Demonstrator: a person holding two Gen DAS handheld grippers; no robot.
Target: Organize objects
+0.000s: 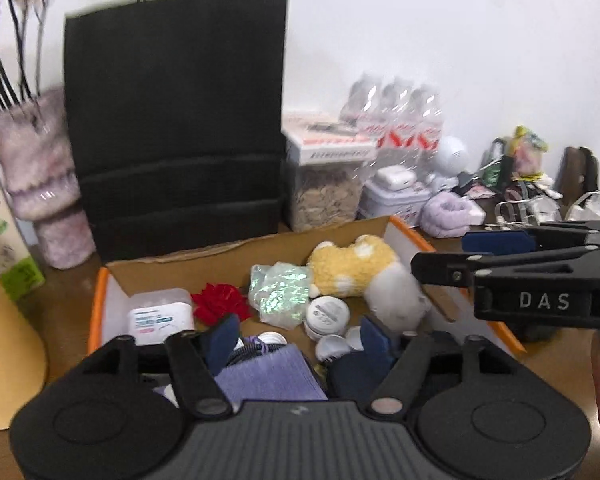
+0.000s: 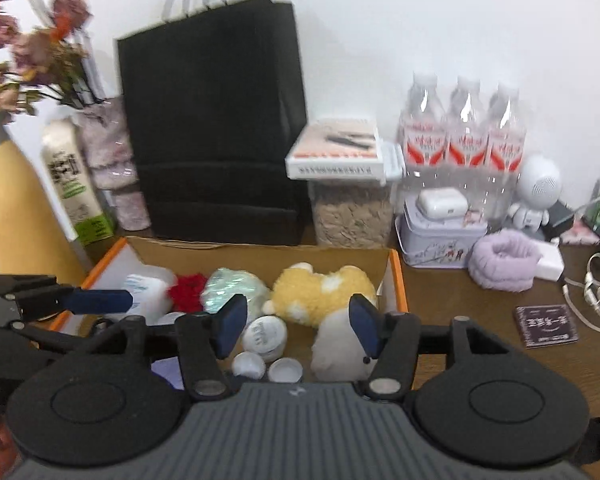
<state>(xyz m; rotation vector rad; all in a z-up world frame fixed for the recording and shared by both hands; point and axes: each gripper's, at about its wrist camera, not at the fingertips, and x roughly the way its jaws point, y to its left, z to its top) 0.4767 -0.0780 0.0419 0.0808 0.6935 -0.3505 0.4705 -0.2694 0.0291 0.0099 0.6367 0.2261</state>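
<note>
1. A brown wooden table [image 2: 480, 320] stands against a plain white wall [image 2: 420, 20].
2. An open cardboard box [image 2: 260, 258] with orange edges sits near the front; it holds a yellow plush [image 2: 320, 292], a white plush [image 2: 336, 348], a red bow [image 2: 186, 290], a shiny green packet [image 2: 228, 286], a white jar [image 2: 265, 336], two small caps and a wipes pack [image 1: 160, 314].
3. A black paper bag [image 2: 212, 120] stands just behind the box, at the far side.
4. Left of the bag: a fuzzy pink vase [image 1: 46, 184] with dried flowers, a carton [image 2: 76, 188] and a yellow bottle [image 2: 12, 208].
5. Right of the bag: a clear jar of flakes with a book [image 2: 334, 152] on top, three water bottles [image 2: 462, 136], a tin [image 2: 440, 240], a white robot figure [image 2: 538, 192], a lilac band [image 2: 504, 260] and a dark card [image 2: 546, 326].
6. The left gripper [image 1: 300, 334] hangs over the box's near left part, jaws spread, nothing between them.
7. The right gripper [image 2: 300, 326] hangs over the box's right part, jaws spread and empty, above the white plush.
</note>
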